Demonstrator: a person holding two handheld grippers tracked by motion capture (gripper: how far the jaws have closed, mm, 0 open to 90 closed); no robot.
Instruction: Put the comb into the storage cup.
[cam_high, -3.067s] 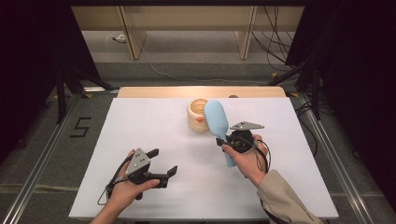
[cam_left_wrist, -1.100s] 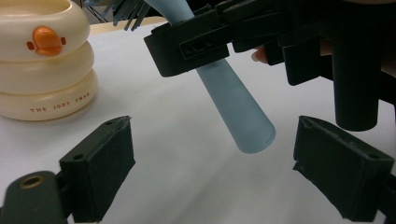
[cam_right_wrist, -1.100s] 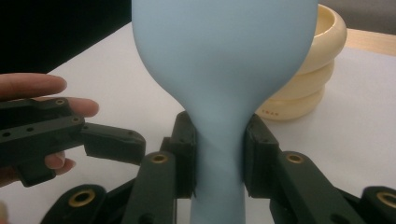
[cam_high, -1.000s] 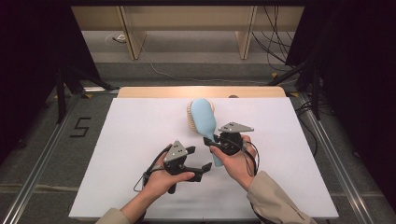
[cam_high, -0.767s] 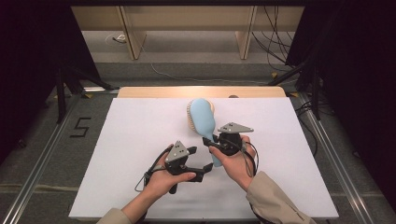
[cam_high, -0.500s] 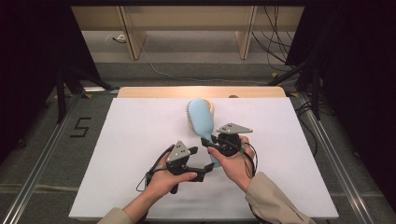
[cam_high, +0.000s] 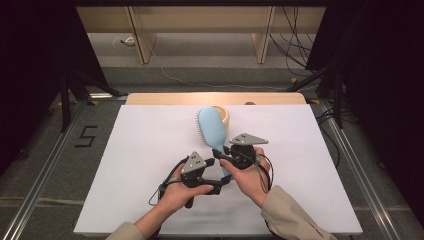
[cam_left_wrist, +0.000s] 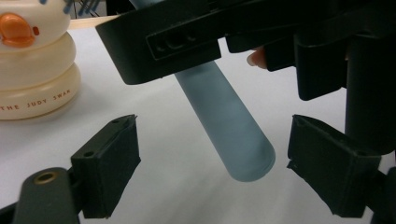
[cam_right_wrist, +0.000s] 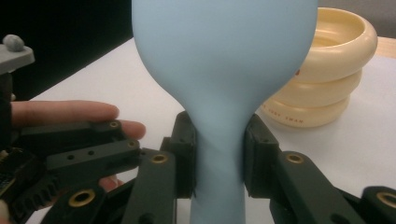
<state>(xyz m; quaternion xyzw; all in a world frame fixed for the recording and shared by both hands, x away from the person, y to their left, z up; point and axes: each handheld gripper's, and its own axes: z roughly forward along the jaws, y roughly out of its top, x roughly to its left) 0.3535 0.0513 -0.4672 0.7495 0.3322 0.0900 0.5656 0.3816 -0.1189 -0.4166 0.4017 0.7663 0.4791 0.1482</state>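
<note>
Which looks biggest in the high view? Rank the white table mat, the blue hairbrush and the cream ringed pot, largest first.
1. White table mat, by far.
2. Blue hairbrush.
3. Cream ringed pot, though the brush hides much of it, so its rank below the brush is unsure.

Matt light-blue plastic hairbrush (cam_right_wrist: 224, 70), glossy cream plastic holder (cam_right_wrist: 327, 74) (ringed), matt white tabletop (cam_high: 150, 150).

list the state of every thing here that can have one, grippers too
right gripper: shut on the neck of the hairbrush, holding it off the table
hairbrush: lifted, head away from the person, handle end toward the left gripper
left gripper: open, jaws have just been closing, handle end between its pads, untouched
cream ringed cup: upright on the table, behind the brush, untouched
</note>
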